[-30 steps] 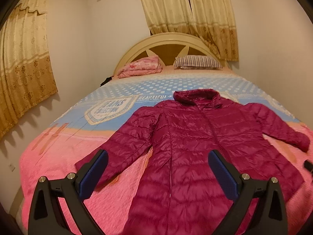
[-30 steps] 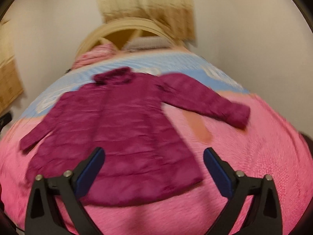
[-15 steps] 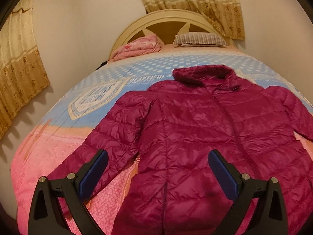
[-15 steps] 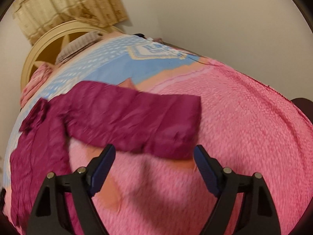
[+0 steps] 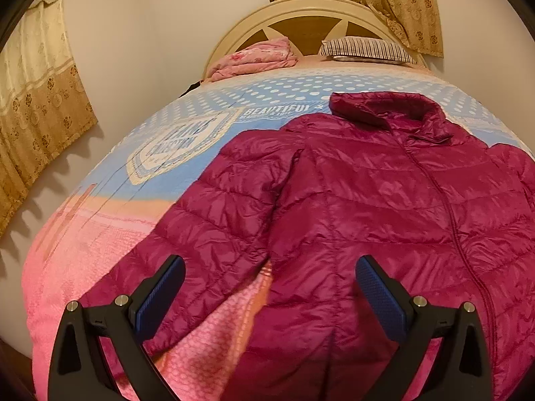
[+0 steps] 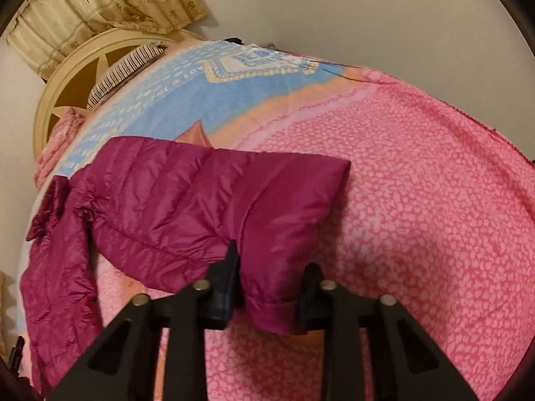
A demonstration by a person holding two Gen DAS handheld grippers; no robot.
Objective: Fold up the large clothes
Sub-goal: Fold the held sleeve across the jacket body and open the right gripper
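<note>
A: What does the garment look like?

B: It is a magenta quilted puffer jacket (image 5: pixel 367 207) of shiny, crinkled fabric, stitched in horizontal bands, with a stand-up collar and a zip line running down the front. It lies flat and face up on the bed with the pink, orange and blue patterned blanket (image 5: pixel 100 240), collar towards the cream arched wooden headboard (image 5: pixel 301 10).

A: And the sleeves?

B: Both spread outward from the body. In the left wrist view one sleeve runs down towards the left hand-held gripper (image 5: pixel 269 295), with a strip of pink blanket showing between sleeve and body. In the right wrist view the other sleeve (image 6: pixel 207 214) reaches across the pink part of the blanket, and its banded cuff sits between the fingers of the right hand-held gripper (image 6: pixel 269 289).

A: How do the jaws stand?

B: The left ones are spread wide above the jacket, gripping nothing. The right ones have just been closing and now stand narrow, pinching the cuff end of the sleeve, which bunches up between the pads.

A: Anything else on the bed?

B: A folded pink floral quilt (image 5: pixel 254 58) and a striped pillow (image 5: pixel 367 50) by the headboard.
</note>
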